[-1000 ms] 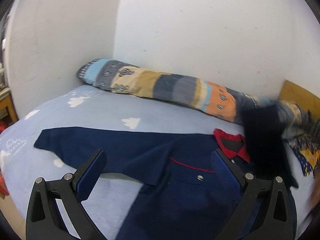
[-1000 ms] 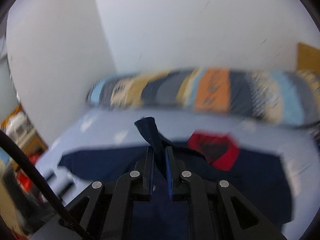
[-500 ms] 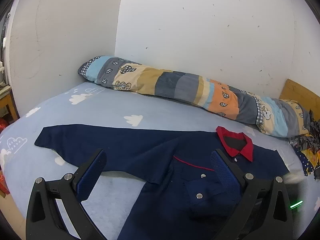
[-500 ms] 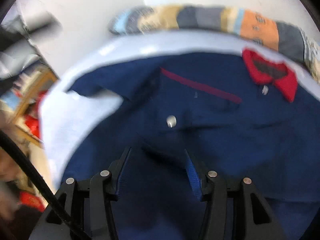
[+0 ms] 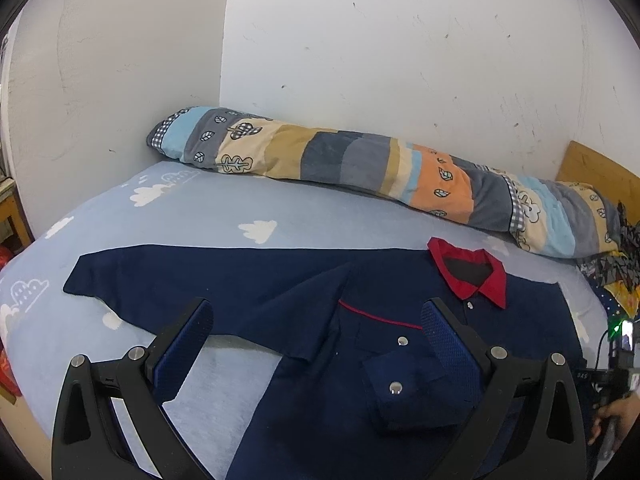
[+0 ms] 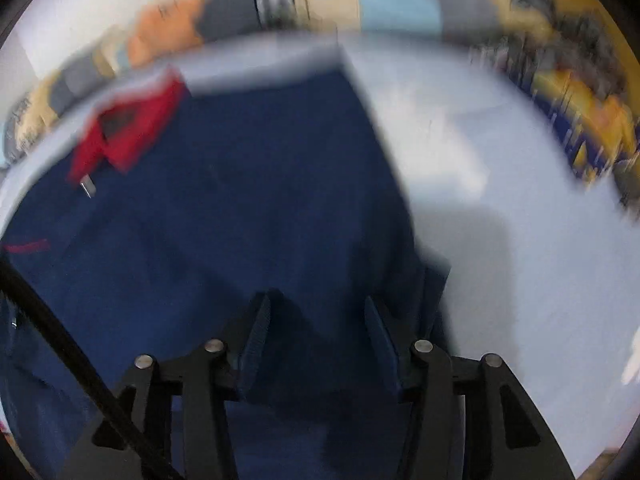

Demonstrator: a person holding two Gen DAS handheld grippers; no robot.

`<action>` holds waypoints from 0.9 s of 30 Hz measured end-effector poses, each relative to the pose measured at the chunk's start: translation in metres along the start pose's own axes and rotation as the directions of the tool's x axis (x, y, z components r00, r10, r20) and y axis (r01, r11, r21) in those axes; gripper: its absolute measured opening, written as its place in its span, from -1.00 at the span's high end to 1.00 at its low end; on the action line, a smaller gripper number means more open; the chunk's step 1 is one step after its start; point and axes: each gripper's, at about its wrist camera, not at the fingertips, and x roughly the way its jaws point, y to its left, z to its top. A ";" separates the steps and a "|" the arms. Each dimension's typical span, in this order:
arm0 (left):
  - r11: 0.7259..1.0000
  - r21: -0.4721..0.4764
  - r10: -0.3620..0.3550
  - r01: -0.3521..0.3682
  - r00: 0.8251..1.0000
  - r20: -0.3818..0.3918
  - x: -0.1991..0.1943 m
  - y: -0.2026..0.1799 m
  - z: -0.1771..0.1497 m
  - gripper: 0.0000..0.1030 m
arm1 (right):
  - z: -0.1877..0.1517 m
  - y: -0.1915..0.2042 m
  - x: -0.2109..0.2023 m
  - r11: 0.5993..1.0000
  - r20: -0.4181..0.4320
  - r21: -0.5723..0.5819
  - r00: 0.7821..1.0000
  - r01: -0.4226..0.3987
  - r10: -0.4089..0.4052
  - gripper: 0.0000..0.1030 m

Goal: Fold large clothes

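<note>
A navy work shirt [image 5: 320,320] with a red collar [image 5: 468,272] lies flat on the bed. Its left sleeve [image 5: 180,276] stretches out to the left. Its right sleeve is folded over the chest, with the cuff [image 5: 412,388] and its snap buttons lying by the pocket. My left gripper [image 5: 316,320] is open and empty, held above the shirt front. My right gripper [image 6: 316,312] is open and empty, low over the shirt's right side [image 6: 260,200] near its edge. The right wrist view is blurred by motion.
The bed has a light blue sheet [image 5: 224,216] with white clouds. A long patchwork bolster [image 5: 380,172] lies along the white wall. A wooden headboard [image 5: 600,176] and a patterned cloth pile [image 5: 620,264] are at the right. A hand holding the other gripper [image 5: 616,412] shows at the right edge.
My right gripper carried the right sleeve over the chest, opened and let it go, then swung right to the shirt's side edge. My left gripper stayed still and open.
</note>
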 end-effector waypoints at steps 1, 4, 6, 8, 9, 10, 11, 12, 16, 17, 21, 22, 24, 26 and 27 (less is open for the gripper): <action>1.000 0.000 0.000 0.000 1.000 -0.001 0.001 0.001 0.001 -1.00 | 0.000 0.006 -0.005 0.999 0.016 -0.020 0.999 0.034 -0.033 -0.06; 1.000 -0.007 0.004 -0.004 1.000 0.001 0.001 0.003 0.000 -1.00 | 0.013 0.032 -0.033 0.998 0.091 -0.054 0.996 0.011 -0.006 -0.09; 1.000 -0.015 0.002 -0.002 1.000 -0.004 0.002 0.005 -0.001 -1.00 | 0.011 0.063 -0.056 0.992 0.158 -0.119 0.986 -0.040 0.059 -0.47; 1.000 -0.021 0.003 -0.003 1.000 -0.012 0.004 0.007 -0.001 -1.00 | 0.003 0.094 -0.062 0.977 0.167 -0.190 0.977 -0.100 0.132 -0.48; 1.000 -0.021 0.002 -0.003 1.000 -0.017 0.005 0.007 -0.002 -1.00 | -0.006 0.111 -0.062 0.962 0.149 -0.229 0.972 -0.146 0.183 -0.48; 1.000 -0.020 0.002 -0.003 1.000 -0.020 0.006 0.008 -0.002 -1.00 | -0.016 0.131 -0.058 0.943 0.112 -0.272 0.968 -0.189 0.226 -0.48; 1.000 -0.019 0.003 -0.004 1.000 -0.022 0.006 0.008 -0.002 -1.00 | -0.023 0.149 -0.051 0.929 0.078 -0.308 0.967 -0.207 0.241 -0.48; 1.000 -0.017 0.003 -0.004 1.000 -0.023 0.007 0.008 -0.003 -1.00 | -0.034 0.168 -0.042 0.913 0.042 -0.352 0.971 -0.205 0.234 -0.48; 1.000 -0.007 0.001 -0.002 1.000 -0.026 0.006 0.008 -0.003 -1.00 | -0.065 0.196 -0.020 0.882 0.003 -0.452 0.989 -0.131 0.148 -0.51; 1.000 -0.005 0.002 -0.002 1.000 -0.028 0.006 0.008 -0.004 -1.00 | -0.062 0.198 -0.023 0.878 -0.009 -0.456 0.988 -0.141 0.154 -0.48; 1.000 -0.013 -0.002 0.001 0.999 -0.033 0.006 0.009 -0.005 -1.00 | -0.055 0.193 -0.083 0.874 0.133 -0.471 0.970 -0.118 0.203 -0.54; 1.000 -0.017 -0.002 0.001 0.999 -0.036 0.006 0.009 -0.005 -1.00 | -0.053 0.189 -0.097 0.882 0.172 -0.459 0.963 -0.109 0.209 -0.57; 1.000 -0.019 -0.003 0.002 0.999 -0.043 0.007 0.010 -0.006 -1.00 | -0.054 0.173 -0.115 0.896 0.198 -0.405 0.940 -0.179 0.278 -0.58; 1.000 -0.014 -0.003 0.002 0.999 -0.050 0.008 0.009 -0.008 -1.00 | -0.051 0.154 -0.116 0.913 0.172 -0.319 0.932 -0.253 0.318 -0.58; 1.000 -0.010 -0.001 0.001 0.999 -0.053 0.009 0.008 -0.009 -1.00 | -0.052 0.150 -0.113 0.920 0.149 -0.279 0.933 -0.277 0.326 -0.58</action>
